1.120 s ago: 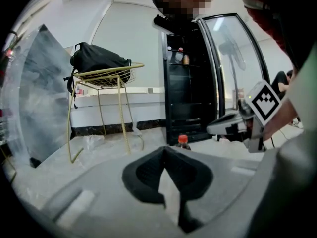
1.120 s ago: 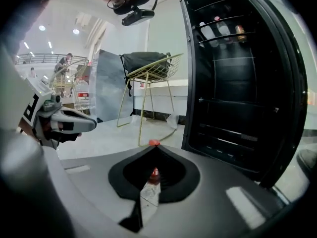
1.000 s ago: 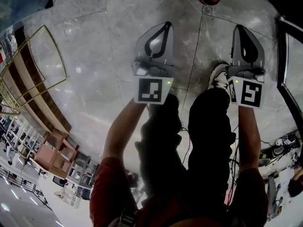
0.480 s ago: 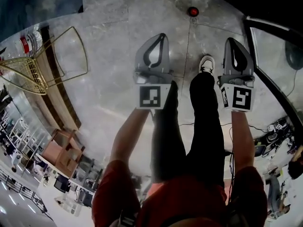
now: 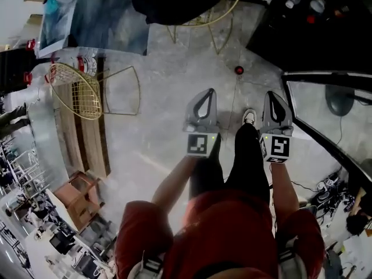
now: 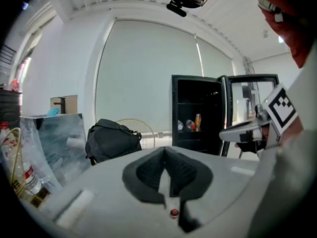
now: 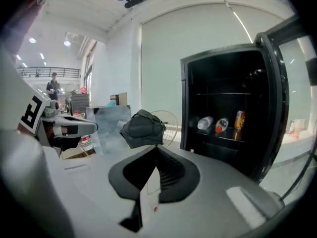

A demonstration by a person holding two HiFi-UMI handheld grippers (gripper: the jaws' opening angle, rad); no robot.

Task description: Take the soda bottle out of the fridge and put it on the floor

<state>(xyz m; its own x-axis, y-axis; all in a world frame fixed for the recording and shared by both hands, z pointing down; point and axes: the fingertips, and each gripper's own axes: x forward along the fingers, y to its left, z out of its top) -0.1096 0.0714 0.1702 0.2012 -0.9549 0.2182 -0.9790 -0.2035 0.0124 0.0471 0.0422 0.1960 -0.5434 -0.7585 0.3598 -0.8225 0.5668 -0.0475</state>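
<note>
A red-capped soda bottle [image 5: 239,70] stands on the grey floor, seen from above, ahead of the person's feet. Both grippers are held high above it, side by side. My left gripper [image 5: 204,92] is shut with nothing between its fingers, and its tips [image 6: 165,150] meet in the left gripper view. My right gripper [image 5: 273,95] is shut and empty too, as the right gripper view [image 7: 156,150] shows. The black fridge [image 7: 223,108] stands open; two clear bottles [image 7: 204,122] and a can [image 7: 239,119] lie on its shelf.
The fridge's glass door [image 5: 325,138] swings out at the right. Gold wire chairs [image 5: 75,89] and a wooden bench [image 5: 87,138] stand at the left. A black bag [image 6: 113,139] rests on a round chair. Cables [image 5: 325,185] trail on the floor at the right.
The person has stood up: both grippers have risen together, still shut. The floor and the red-capped bottle look much farther off, and the fridge and chairs have come into view.
</note>
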